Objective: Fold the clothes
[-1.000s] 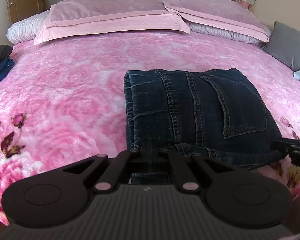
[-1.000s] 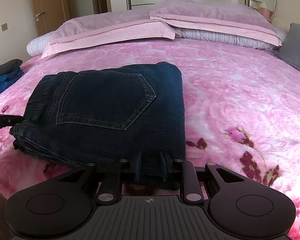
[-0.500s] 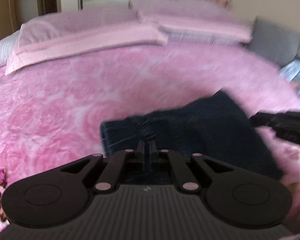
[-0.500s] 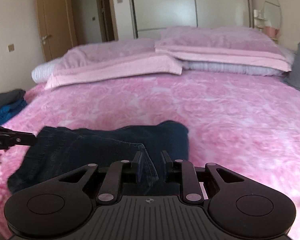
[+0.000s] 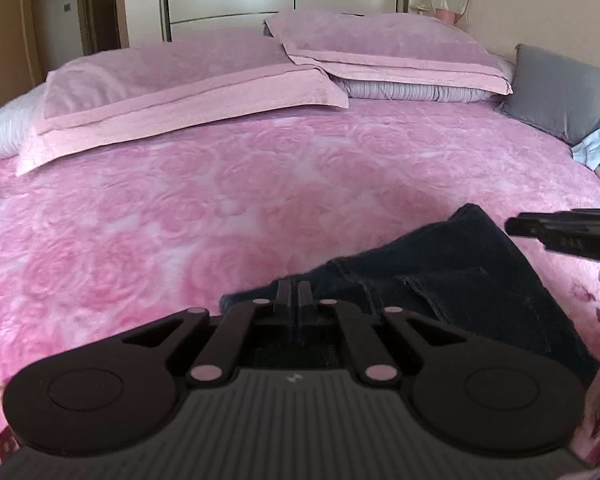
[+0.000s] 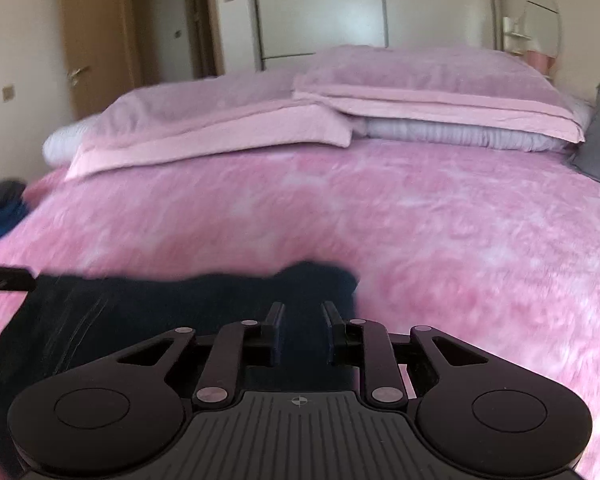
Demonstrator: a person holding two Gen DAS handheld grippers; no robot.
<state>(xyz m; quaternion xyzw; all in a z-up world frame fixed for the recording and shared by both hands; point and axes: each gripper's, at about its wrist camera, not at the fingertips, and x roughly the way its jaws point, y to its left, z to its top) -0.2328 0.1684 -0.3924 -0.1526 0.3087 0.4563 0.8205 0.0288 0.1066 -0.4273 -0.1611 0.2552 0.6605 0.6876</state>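
Folded dark blue jeans (image 5: 452, 272) hang lifted off the pink bedspread (image 5: 220, 184), held by both grippers. My left gripper (image 5: 294, 292) is shut on the jeans' left edge. My right gripper (image 6: 302, 320) clamps the right part of the jeans (image 6: 180, 304), with thick folded cloth between its fingers. The right gripper's fingers (image 5: 556, 228) also show at the right of the left wrist view. The left gripper's tip (image 6: 4, 280) shows at the left edge of the right wrist view.
Pink pillows (image 5: 196, 80) lie at the head of the bed. A grey cushion (image 5: 556, 92) and loose light clothes (image 5: 596, 148) sit at the right edge. Folded blue and dark clothes (image 6: 0, 208) lie at the left edge. A wardrobe and door stand behind.
Both grippers have lifted the folded jeans off the bedspread and tilted up, so the jeans now sit low in both views and more of the room shows.
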